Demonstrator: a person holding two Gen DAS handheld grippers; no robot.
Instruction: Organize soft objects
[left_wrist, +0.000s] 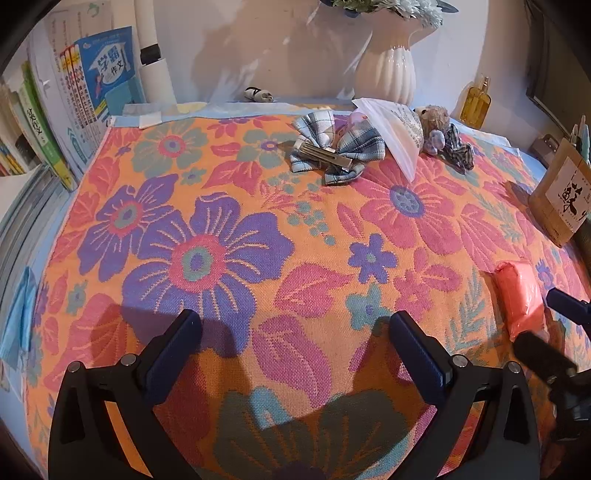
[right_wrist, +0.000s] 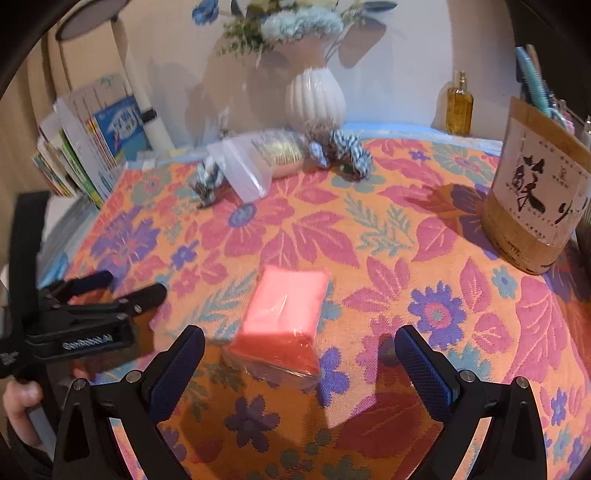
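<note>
Fingers of both grippers stand spread wide with nothing between them above a tabletop covered by a bright floral cloth (left_wrist: 229, 258). The left gripper (left_wrist: 295, 350) hangs over the lower middle of its frame, above a big purple flower in the weave. The right gripper (right_wrist: 299, 363) hovers just short of a pink plastic-wrapped pack (right_wrist: 284, 314), which lies flat on the cloth at the centre of the right wrist view and shows at the right edge of the left one. Toward the upper middle of the left view lie a plaid hair bow (left_wrist: 325, 151), a clear zip bag (left_wrist: 391, 129), what looks like a small plush toy (left_wrist: 436, 122) and a dark plaid scrunchie (left_wrist: 460, 149), clustered before a white ribbed vase (left_wrist: 388, 74). Books (left_wrist: 92, 92) stand at upper left.
</note>
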